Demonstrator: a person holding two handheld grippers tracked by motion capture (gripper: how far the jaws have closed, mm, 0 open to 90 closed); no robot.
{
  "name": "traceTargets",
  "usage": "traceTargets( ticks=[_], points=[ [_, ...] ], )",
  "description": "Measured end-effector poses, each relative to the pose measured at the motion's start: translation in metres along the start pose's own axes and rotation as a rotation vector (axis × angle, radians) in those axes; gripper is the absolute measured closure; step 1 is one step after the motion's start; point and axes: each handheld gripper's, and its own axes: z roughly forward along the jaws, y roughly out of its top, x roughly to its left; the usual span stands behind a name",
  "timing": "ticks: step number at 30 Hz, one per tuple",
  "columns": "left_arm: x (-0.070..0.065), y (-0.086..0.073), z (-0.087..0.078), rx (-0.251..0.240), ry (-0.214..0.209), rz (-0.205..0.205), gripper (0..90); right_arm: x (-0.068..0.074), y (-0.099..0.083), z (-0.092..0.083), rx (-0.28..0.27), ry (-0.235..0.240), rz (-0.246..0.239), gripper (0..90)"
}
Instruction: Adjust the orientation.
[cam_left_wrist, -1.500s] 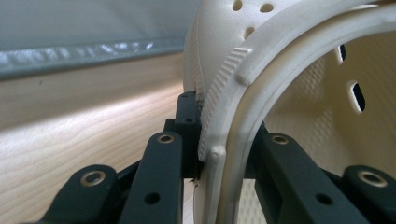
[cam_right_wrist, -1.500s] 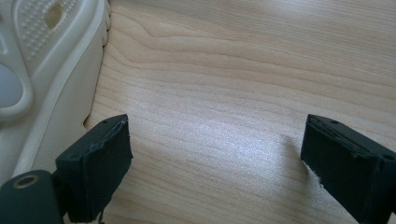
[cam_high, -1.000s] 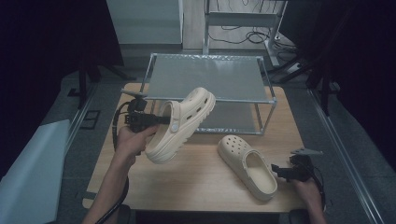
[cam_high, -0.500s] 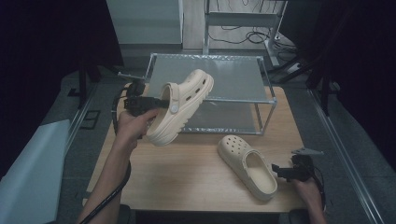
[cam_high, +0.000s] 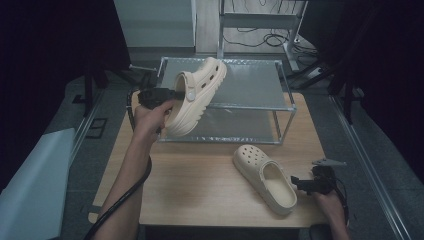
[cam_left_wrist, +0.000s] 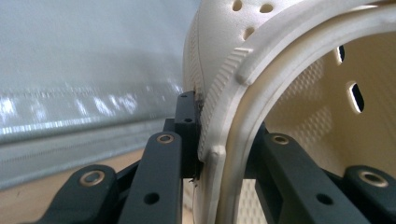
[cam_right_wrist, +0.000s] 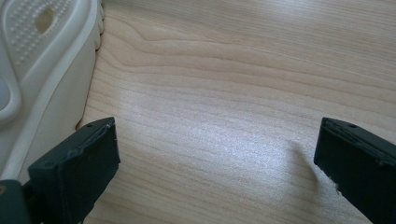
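- The left gripper (cam_high: 172, 95), its fingers (cam_left_wrist: 187, 135) clamped on the heel rim of a cream clog (cam_high: 196, 95), holds it tilted in the air at the metal rack's (cam_high: 280, 107) 9 o'clock edge.
- The right gripper (cam_high: 300, 183) rests on the tabletop (cam_high: 200, 185), fingers (cam_right_wrist: 74, 168) spread wide with only bare wood between them, just beside the second clog (cam_high: 265, 177) at its 3 o'clock.

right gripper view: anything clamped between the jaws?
No. The right gripper has its jaws spread wide over bare wooden table; the clog lies beside one jaw, ungripped.
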Motion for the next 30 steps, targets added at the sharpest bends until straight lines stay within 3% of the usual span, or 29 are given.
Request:
traceTargets(
  ticks=[8,18,25,30],
  points=[
    [0.008,0.011,0.015,-0.059,0.036,-0.057,76.0,0.000,0.000,0.001,0.002,0.006,0.000,1.0],
    [0.011,0.026,0.031,-0.137,0.050,-0.092,76.0,-0.001,0.000,0.000,0.002,0.011,0.000,1.6],
    [0.013,0.038,0.040,-0.178,0.103,-0.098,75.9,-0.002,0.000,0.000,0.000,0.012,0.004,1.8],
    [0.017,0.045,0.045,-0.211,0.118,-0.114,75.9,-0.003,0.000,0.001,0.000,0.011,0.001,2.0]
  ],
)
